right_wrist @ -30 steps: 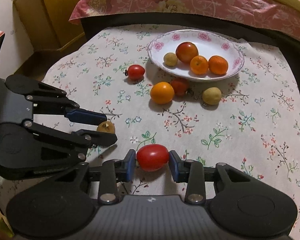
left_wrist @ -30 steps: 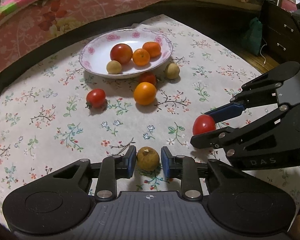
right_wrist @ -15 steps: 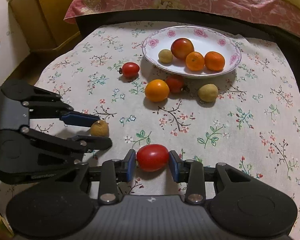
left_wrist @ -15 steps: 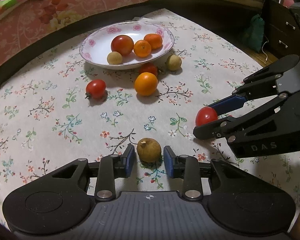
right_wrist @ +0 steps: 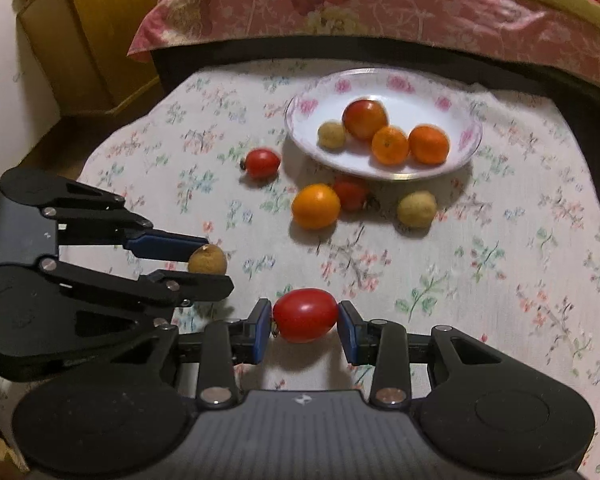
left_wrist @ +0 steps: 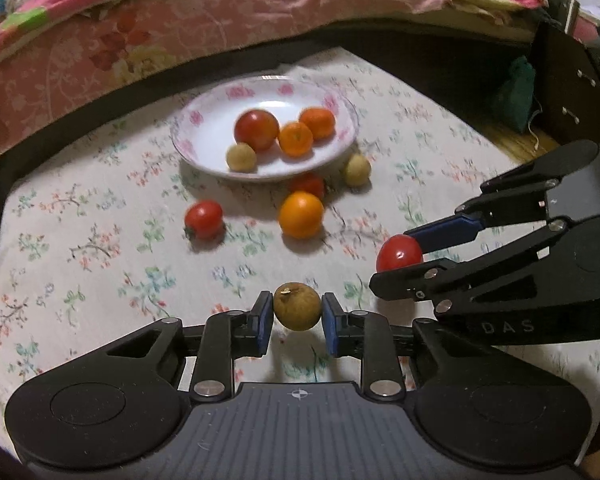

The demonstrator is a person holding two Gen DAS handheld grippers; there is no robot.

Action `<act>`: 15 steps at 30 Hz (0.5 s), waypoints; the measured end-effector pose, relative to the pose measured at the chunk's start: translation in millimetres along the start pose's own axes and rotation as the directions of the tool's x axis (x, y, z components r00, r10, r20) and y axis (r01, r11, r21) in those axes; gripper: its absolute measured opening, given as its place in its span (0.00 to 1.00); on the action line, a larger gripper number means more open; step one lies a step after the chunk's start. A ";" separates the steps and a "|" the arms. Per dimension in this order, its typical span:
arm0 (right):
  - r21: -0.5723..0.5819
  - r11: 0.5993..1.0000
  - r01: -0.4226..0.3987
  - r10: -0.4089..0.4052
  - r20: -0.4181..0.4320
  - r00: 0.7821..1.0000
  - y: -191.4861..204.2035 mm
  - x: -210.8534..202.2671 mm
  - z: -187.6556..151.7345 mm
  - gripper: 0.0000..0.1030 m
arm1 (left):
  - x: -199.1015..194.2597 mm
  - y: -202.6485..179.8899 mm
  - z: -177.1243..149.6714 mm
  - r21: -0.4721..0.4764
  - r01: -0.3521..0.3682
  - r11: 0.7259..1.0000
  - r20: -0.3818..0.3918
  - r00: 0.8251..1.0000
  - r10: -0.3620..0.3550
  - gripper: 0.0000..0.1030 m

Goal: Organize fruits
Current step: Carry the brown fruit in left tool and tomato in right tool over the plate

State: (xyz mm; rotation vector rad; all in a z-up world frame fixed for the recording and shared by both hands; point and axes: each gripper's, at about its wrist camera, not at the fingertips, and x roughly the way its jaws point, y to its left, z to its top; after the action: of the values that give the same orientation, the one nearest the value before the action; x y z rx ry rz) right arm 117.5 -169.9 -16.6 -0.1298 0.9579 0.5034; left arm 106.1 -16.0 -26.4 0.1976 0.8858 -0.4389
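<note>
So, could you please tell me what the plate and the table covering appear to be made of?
The plate looks like glazed ceramic or melamine: glossy white with pink printed flowers, and I cannot tell which. The tablecloth looks like matte woven cotton with a printed floral pattern and soft creases.

Brown fruit (left_wrist: 297, 306) now clamped in left tool (left_wrist: 296, 317), off cloth.

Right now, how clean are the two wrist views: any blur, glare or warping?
Left wrist: the held longan is sharp, the plate and its fruit are smeared, and the edges bow from the fisheye. Right wrist: the held tomato is crisp with a soft highlight, the far cloth is blurred, and light is dim and warm.
</note>
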 end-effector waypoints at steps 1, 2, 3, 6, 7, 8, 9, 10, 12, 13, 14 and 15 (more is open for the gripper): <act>0.004 1.000 0.000 0.000 0.007 1.000 -0.5 -1.1 2.7 0.35 | -0.3 1.0 2.5 -0.004 -0.001 1.000 0.006 1.000 0.001 0.32; 0.009 1.000 0.001 -0.001 0.014 1.000 -1.5 -2.3 5.5 0.35 | -0.5 1.6 5.2 -0.007 -0.005 1.000 0.012 1.000 0.005 0.32; 0.014 1.000 0.003 -0.003 0.023 1.000 -2.7 -3.5 8.5 0.35 | -0.9 2.6 7.9 -0.011 -0.009 1.000 0.019 1.000 0.009 0.32; 0.021 1.000 0.013 -0.014 0.044 0.999 -4.6 -5.8 16.9 0.35 | -2.2 6.1 15.6 -0.024 -0.013 1.000 0.036 0.999 0.014 0.32; 0.025 1.000 0.014 -0.015 0.049 0.999 -5.6 -6.6 19.5 0.35 | -2.6 6.8 17.9 -0.025 -0.015 1.000 0.042 0.999 0.016 0.32; 0.030 0.999 0.013 -0.015 0.055 0.998 -6.3 -7.0 21.5 0.35 | -2.8 7.3 19.9 -0.025 -0.017 1.000 0.047 0.999 0.018 0.32; 0.036 0.999 0.014 -0.016 0.056 0.998 -7.2 -7.6 23.3 0.35 | -2.7 7.6 21.5 -0.024 -0.018 1.000 0.050 0.999 0.020 0.32; 0.039 0.999 0.015 -0.017 0.061 0.998 -7.8 -8.3 24.9 0.35 | -2.4 8.2 22.6 -0.025 -0.019 1.000 0.051 0.998 0.020 0.32; 0.042 0.999 0.018 -0.021 0.067 0.998 -8.8 -9.6 26.8 0.35 | -1.6 8.7 25.6 -0.025 -0.022 0.999 0.056 0.998 0.024 0.31; 0.045 0.999 0.019 -0.022 0.069 0.997 -9.3 -10.2 27.9 0.35 | -0.8 9.1 27.3 -0.024 -0.025 0.999 0.058 0.998 0.027 0.31; 0.049 0.999 0.018 -0.022 0.072 0.997 -10.2 -10.7 29.2 0.35 | -0.5 9.8 30.1 -0.025 -0.029 0.999 0.063 0.998 0.030 0.31; 0.053 0.998 0.017 -0.021 0.073 0.997 -11.0 -11.0 30.5 0.35 | -0.4 10.6 32.8 -0.026 -0.031 0.999 0.069 0.997 0.032 0.31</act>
State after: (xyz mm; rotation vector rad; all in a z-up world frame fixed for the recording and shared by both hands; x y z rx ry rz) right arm 140.3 -173.6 8.7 -0.0731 0.8959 0.4621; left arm 133.7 -17.7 -5.8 0.1722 0.8184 -0.4029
